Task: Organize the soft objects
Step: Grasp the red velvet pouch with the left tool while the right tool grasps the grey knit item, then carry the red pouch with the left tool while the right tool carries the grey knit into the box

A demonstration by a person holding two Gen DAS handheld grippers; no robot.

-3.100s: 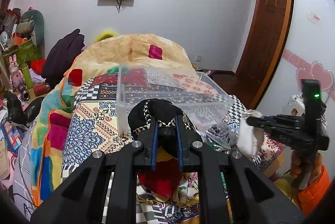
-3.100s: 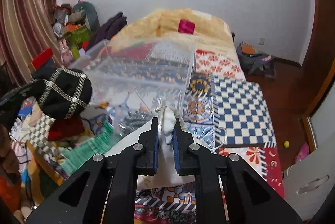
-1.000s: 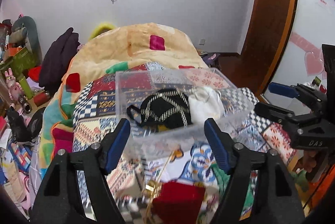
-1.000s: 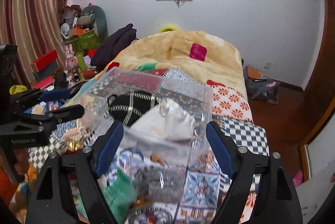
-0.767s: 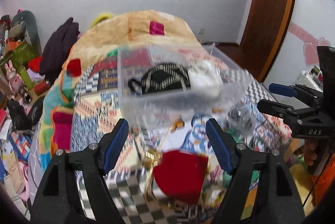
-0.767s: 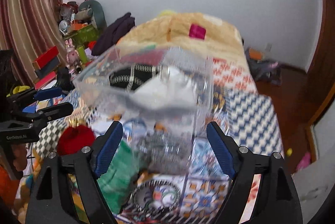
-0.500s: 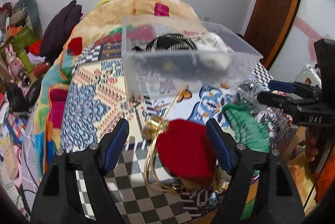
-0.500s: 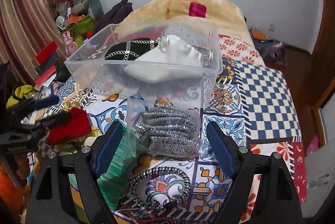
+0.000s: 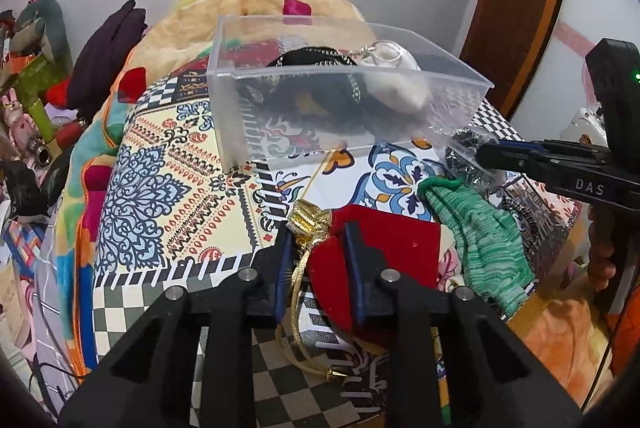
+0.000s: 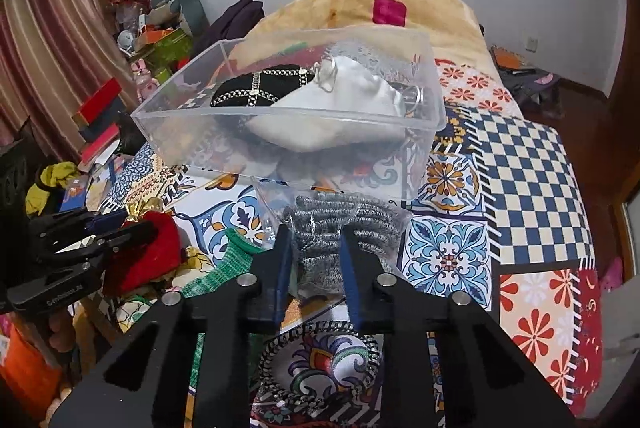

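A clear plastic bin (image 9: 224, 96) (image 10: 168, 132) on the bed holds a black pouch (image 9: 316, 56) (image 10: 260, 84) and a white pouch (image 9: 396, 88) (image 10: 352, 100). My left gripper (image 9: 316, 252) is closed around the neck of a red velvet pouch (image 9: 392, 240) with a gold cord (image 9: 308, 220), lying on the bed in front of the bin. My right gripper (image 10: 314, 252) is closed on a grey knit item in a clear bag (image 10: 344, 224), also before the bin. A green knit item (image 9: 480, 232) (image 10: 216, 268) lies between them.
The bed has a patterned patchwork cover (image 10: 520, 164) and an orange blanket (image 10: 360, 8) at the far end. Clutter of boxes and toys (image 10: 152, 32) stands to the left. A wooden door (image 9: 520, 0) is at the right.
Both grippers let go of the black and white pouches in the bin, opened wide, dropped toward the bed's near end, and have closed on the red pouch and the grey bagged item.
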